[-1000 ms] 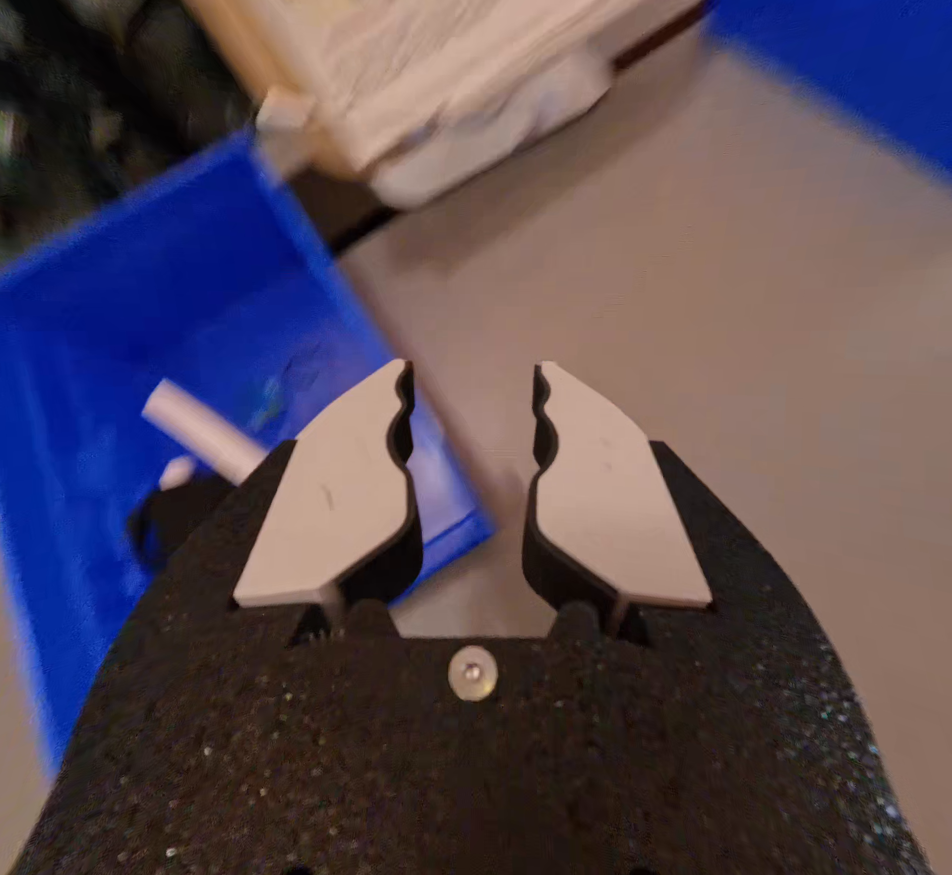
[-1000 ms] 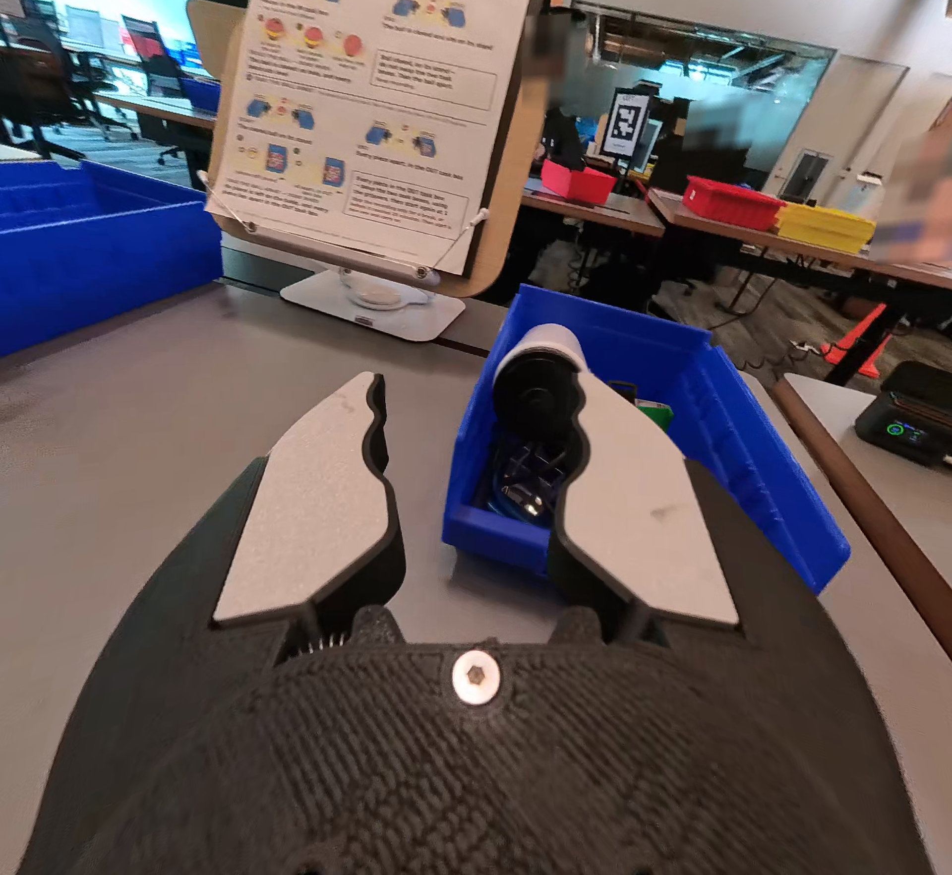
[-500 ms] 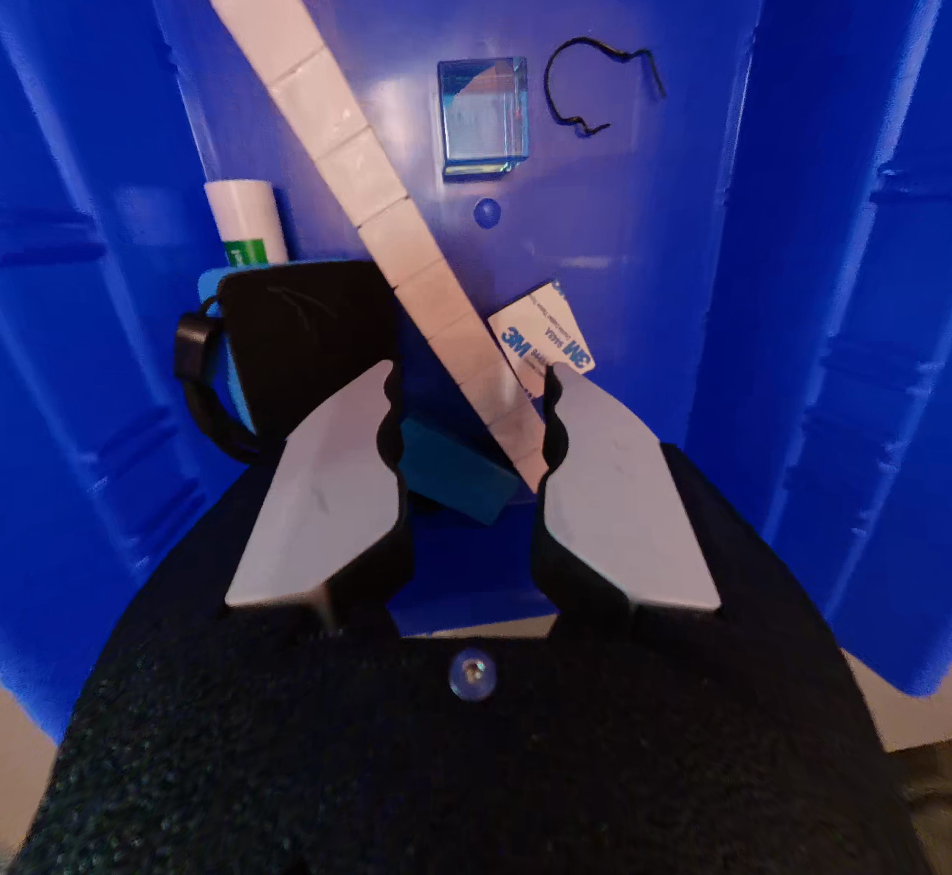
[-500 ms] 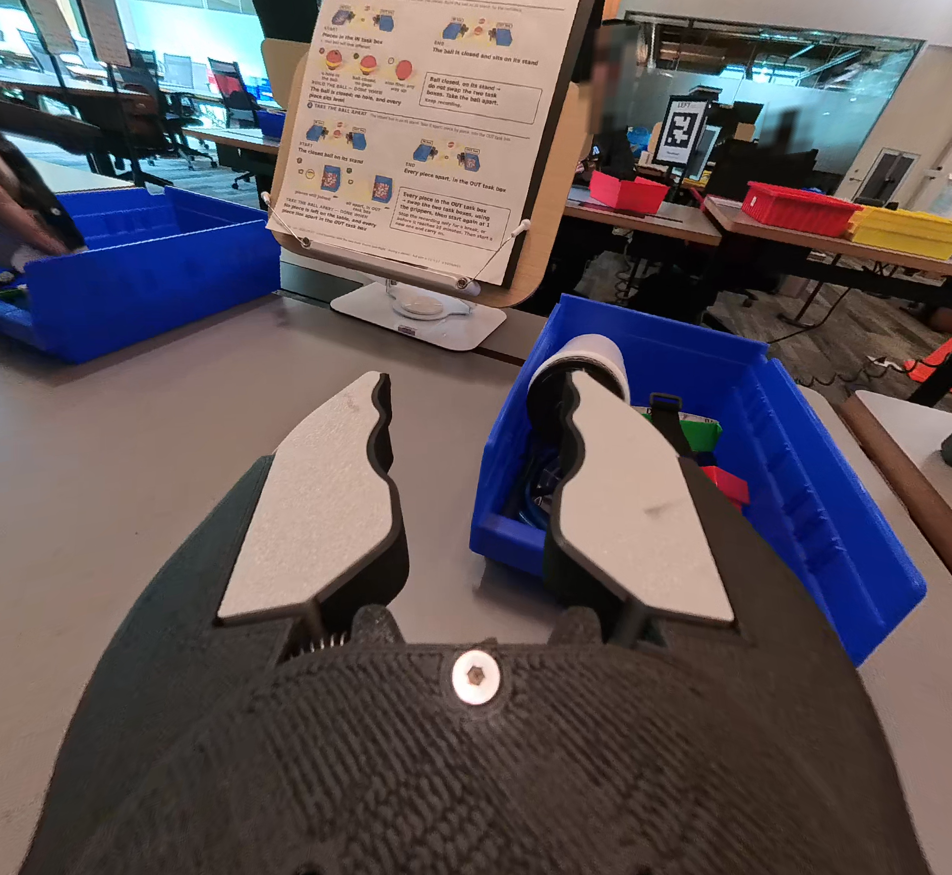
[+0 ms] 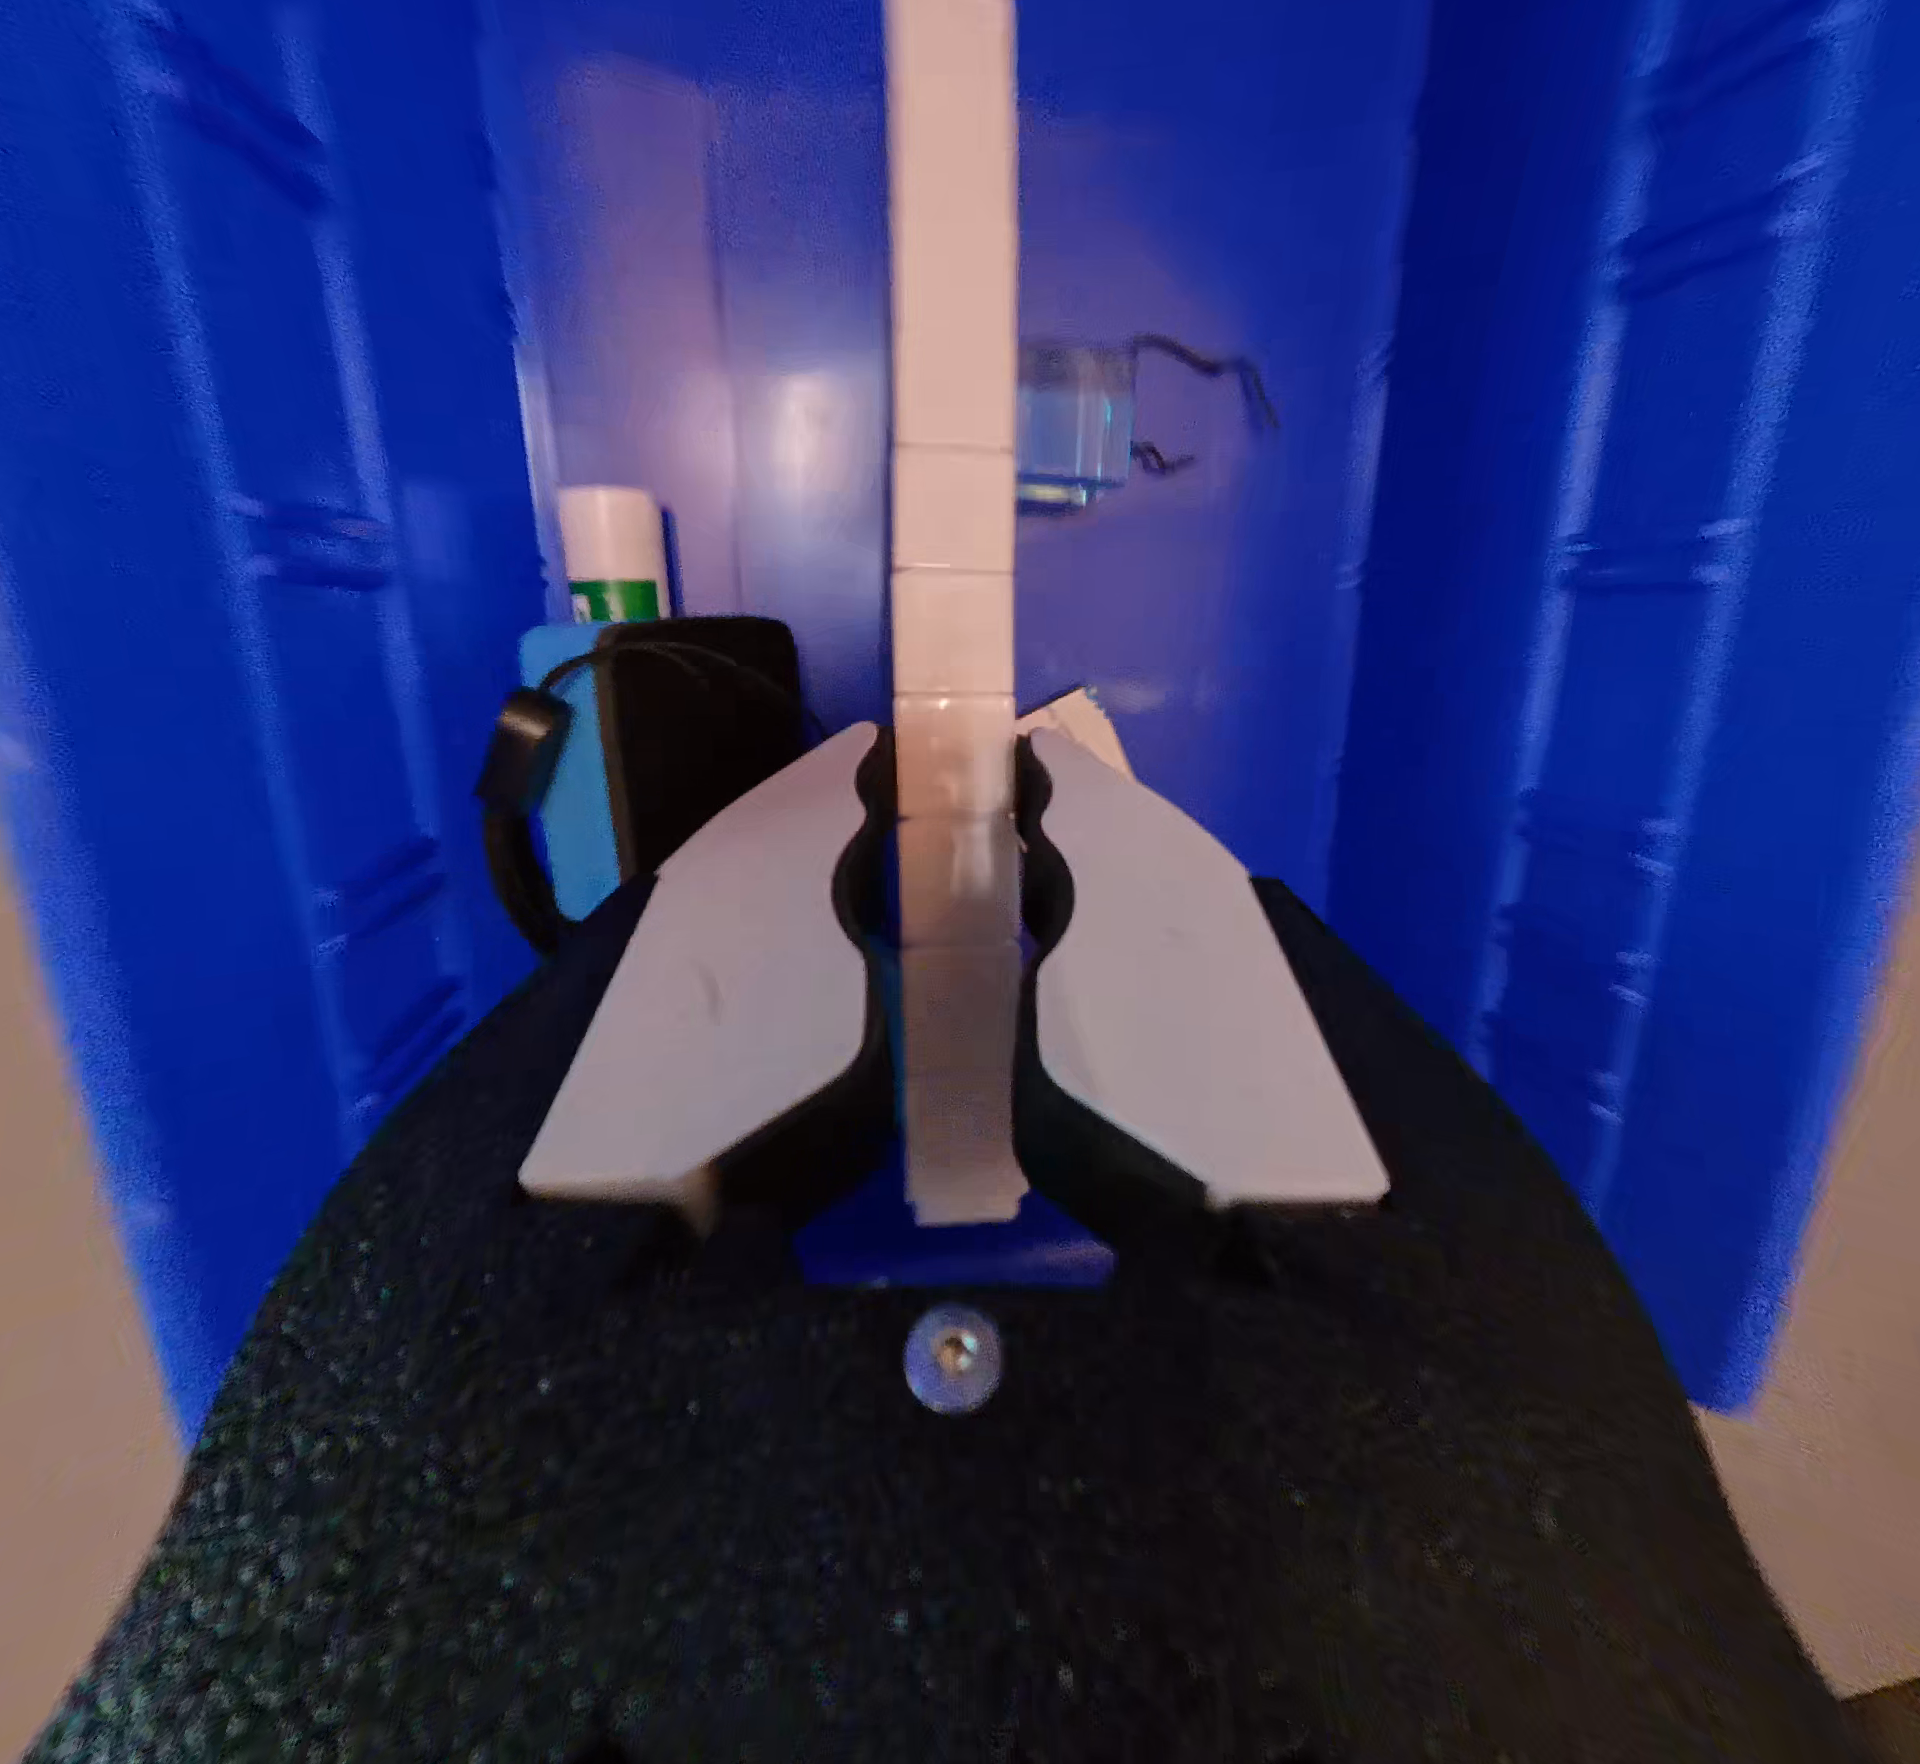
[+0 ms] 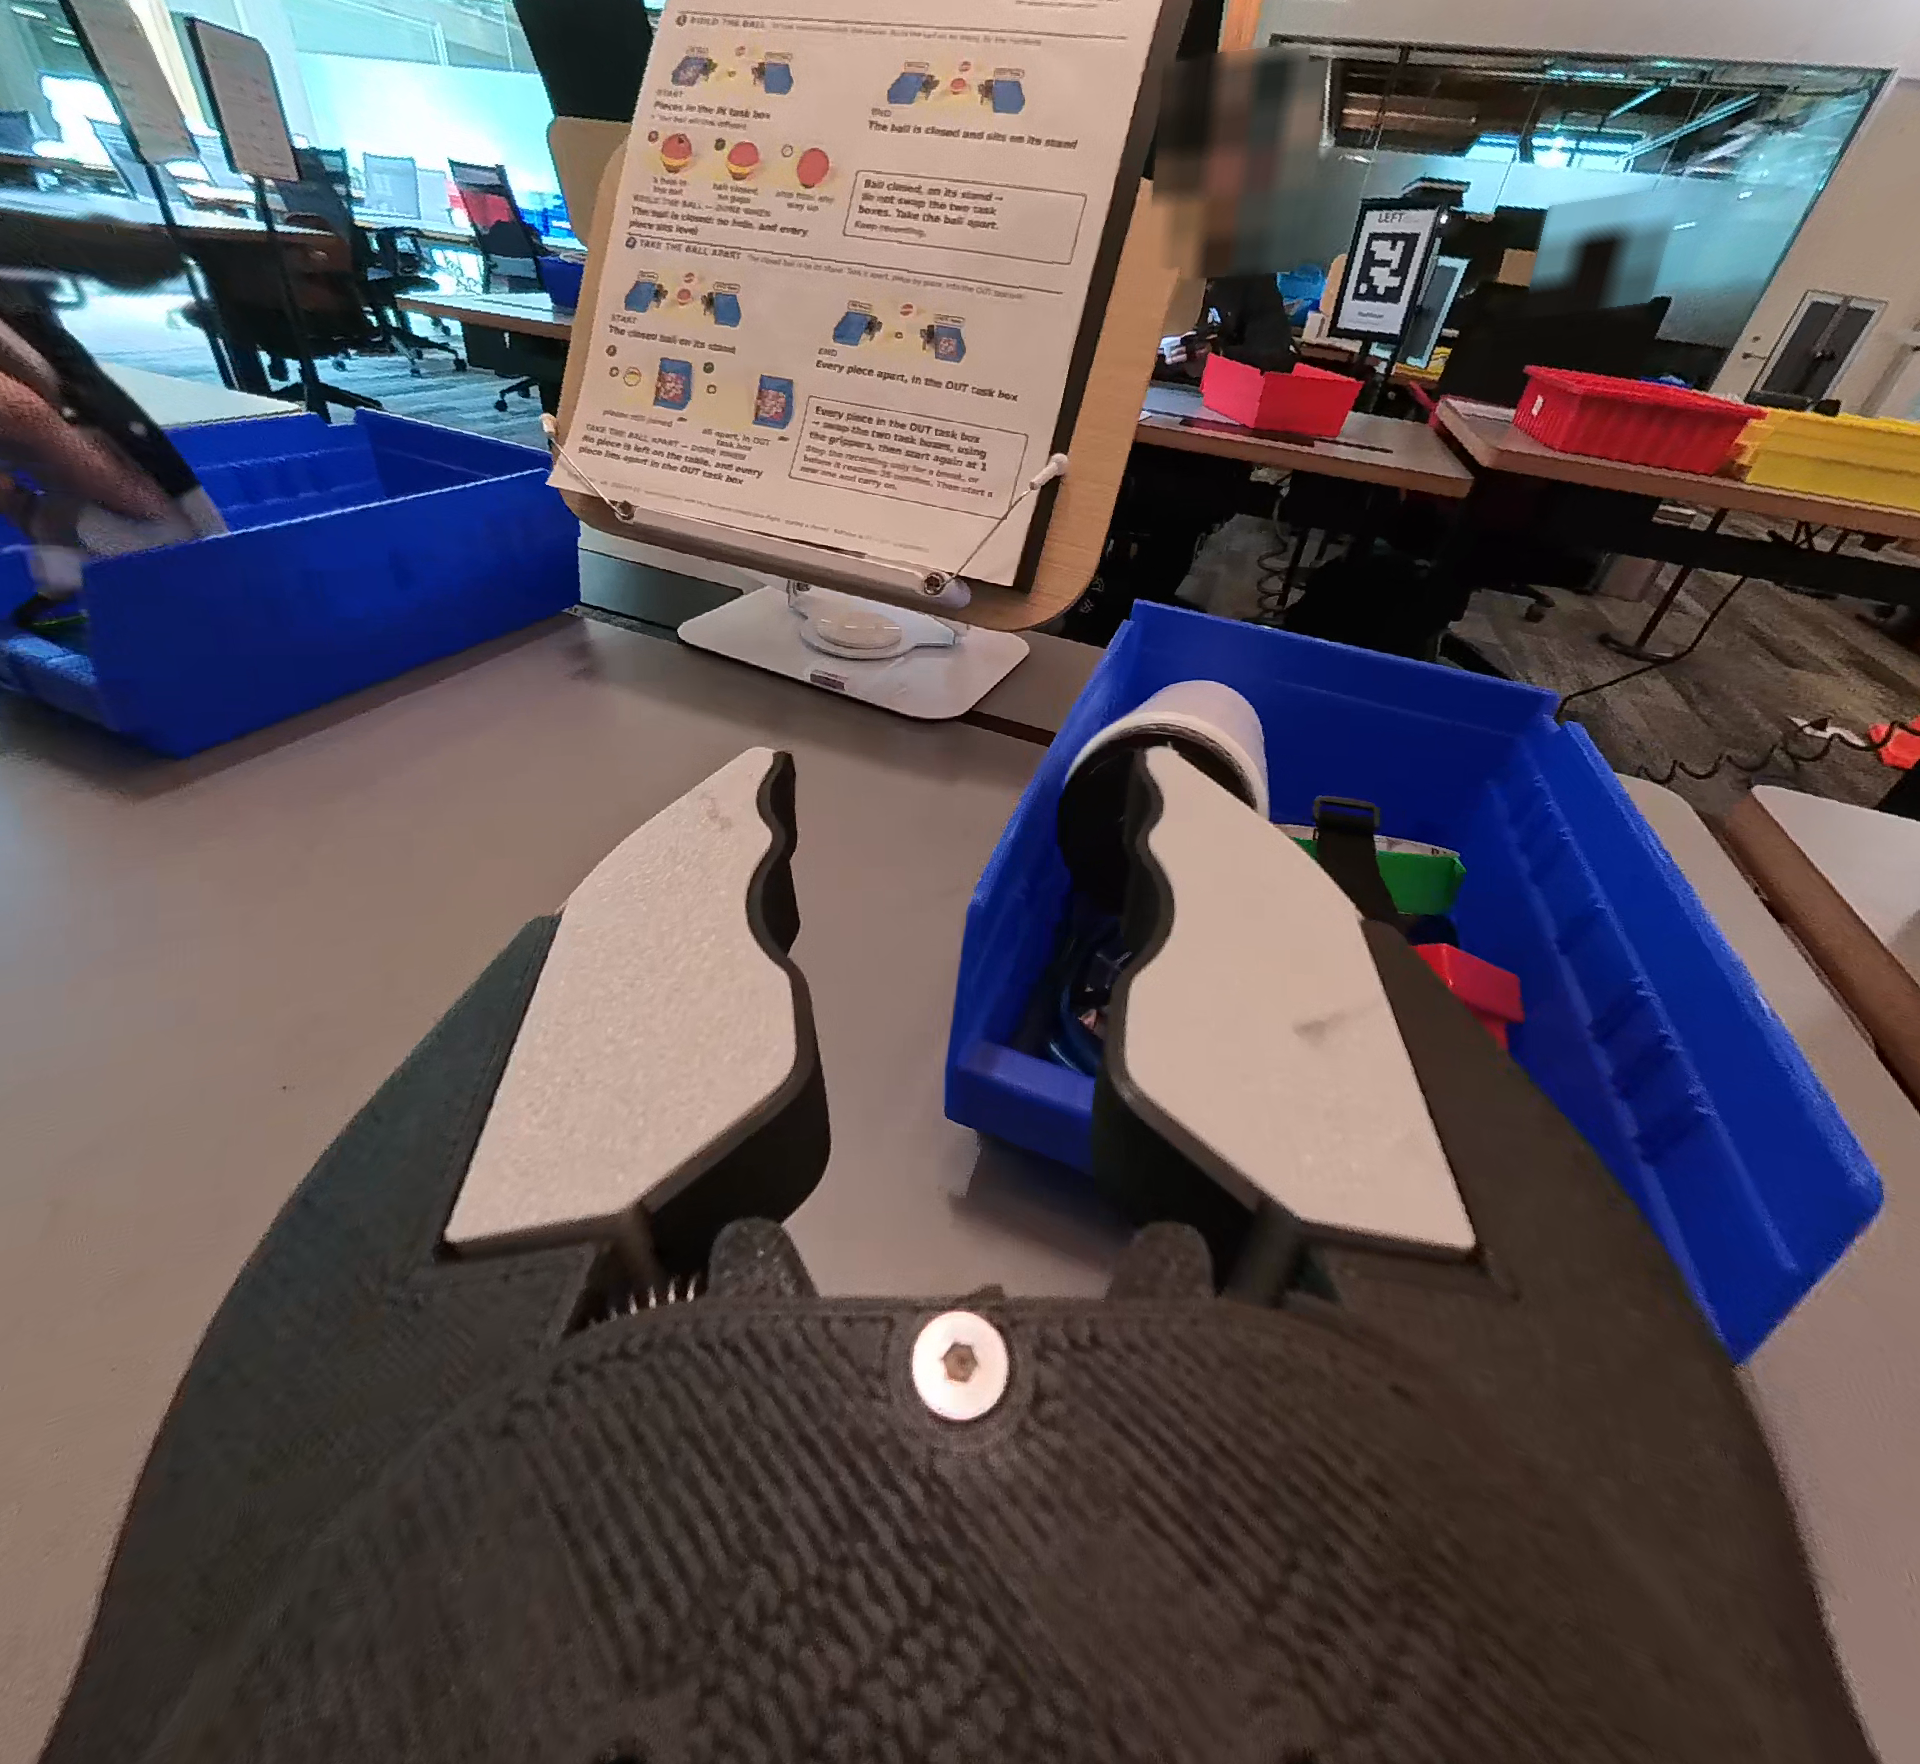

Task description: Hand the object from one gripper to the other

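Note:
In the left wrist view my left gripper (image 5: pixel 951 758) is down inside a blue bin (image 5: pixel 260 571). Its fingers are shut on a long white segmented bar (image 5: pixel 951 364) that runs straight ahead between them. In the right wrist view my right gripper (image 6: pixel 961 779) is open and empty above the grey table (image 6: pixel 260 935), beside a second blue bin (image 6: pixel 1662 1039). The left bin also shows far left in the right wrist view (image 6: pixel 312 571), where a hand (image 6: pixel 52 436) reaches into it.
The left bin holds a white tube with a green label (image 5: pixel 611 551), a black and light-blue item (image 5: pixel 665 748), a clear cube (image 5: pixel 1075 436) and a thin black clip (image 5: pixel 1205 395). The right bin holds a white roll (image 6: pixel 1216 727), green (image 6: pixel 1413 873) and red (image 6: pixel 1475 987) pieces. A sheet stand (image 6: pixel 862 260) is behind. About 55 cm separates my left fingertips from my right.
My left gripper went from above the table down into the bin, lined up with the white bar and closed on it. My right gripper stayed open and shifted slightly.

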Demonstrator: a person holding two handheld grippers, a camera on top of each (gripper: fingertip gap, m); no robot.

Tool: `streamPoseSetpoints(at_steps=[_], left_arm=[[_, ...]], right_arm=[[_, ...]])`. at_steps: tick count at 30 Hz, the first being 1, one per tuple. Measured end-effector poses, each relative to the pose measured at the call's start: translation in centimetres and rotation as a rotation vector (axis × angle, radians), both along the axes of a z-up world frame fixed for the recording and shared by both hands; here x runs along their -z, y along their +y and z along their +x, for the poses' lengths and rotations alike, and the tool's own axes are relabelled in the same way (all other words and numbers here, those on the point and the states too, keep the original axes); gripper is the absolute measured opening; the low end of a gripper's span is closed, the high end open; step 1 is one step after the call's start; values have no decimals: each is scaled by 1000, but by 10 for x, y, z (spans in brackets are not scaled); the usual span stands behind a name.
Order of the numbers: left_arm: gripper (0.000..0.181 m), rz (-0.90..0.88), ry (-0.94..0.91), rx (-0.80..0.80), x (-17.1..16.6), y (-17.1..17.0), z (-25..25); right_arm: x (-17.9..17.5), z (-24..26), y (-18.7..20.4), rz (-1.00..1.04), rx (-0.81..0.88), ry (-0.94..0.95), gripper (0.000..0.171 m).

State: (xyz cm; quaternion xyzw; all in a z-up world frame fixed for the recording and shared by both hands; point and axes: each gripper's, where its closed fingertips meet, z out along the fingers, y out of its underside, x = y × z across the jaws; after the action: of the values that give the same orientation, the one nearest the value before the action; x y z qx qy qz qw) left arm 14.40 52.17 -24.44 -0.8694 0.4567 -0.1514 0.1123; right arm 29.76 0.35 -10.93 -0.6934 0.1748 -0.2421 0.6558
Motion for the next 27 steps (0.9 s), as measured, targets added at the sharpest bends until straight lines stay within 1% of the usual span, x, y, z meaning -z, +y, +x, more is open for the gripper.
streamPoseSetpoints(at_steps=[1, 7, 9, 12, 14, 16, 18, 20, 22, 24, 27], left_arm=[[21, 6, -49, 5, -11, 0, 2], [21, 93, -215, 97, -66, -3, -3], [21, 102, -288, 165, -92, -18, -3], [21, 110, -433, 289, -137, -56, 3], [21, 70, -504, 405, -159, -96, 7], [21, 33, -542, 559, -172, -146, 10], [21, -26, -571, 723, -176, -202, 14], [21, -86, -579, 868, -174, -255, 16], [21, -107, -553, 976, -166, -298, 20], [21, -131, -537, 1048, -157, -335, 26], [21, -157, -498, 1122, -142, -381, 34]], right_arm=[[0, -1, 1, 0, -7, 1, 61], [0, -16, 15, -10, -80, 6, 61], [-3, -25, 20, -29, -110, -34, 61], [-7, -40, 31, -71, -156, -130, 63], [-12, -51, 40, -90, -169, -222, 66], [-18, -62, 48, -142, -145, -396, 72], [-18, -69, 54, -261, -92, -593, 77], [-18, -71, 57, -386, -10, -801, 78], [-21, -75, 58, -464, 58, -971, 77], [-22, -79, 60, -484, 104, -1056, 74], [-14, -81, 66, -554, 121, -1164, 63]])
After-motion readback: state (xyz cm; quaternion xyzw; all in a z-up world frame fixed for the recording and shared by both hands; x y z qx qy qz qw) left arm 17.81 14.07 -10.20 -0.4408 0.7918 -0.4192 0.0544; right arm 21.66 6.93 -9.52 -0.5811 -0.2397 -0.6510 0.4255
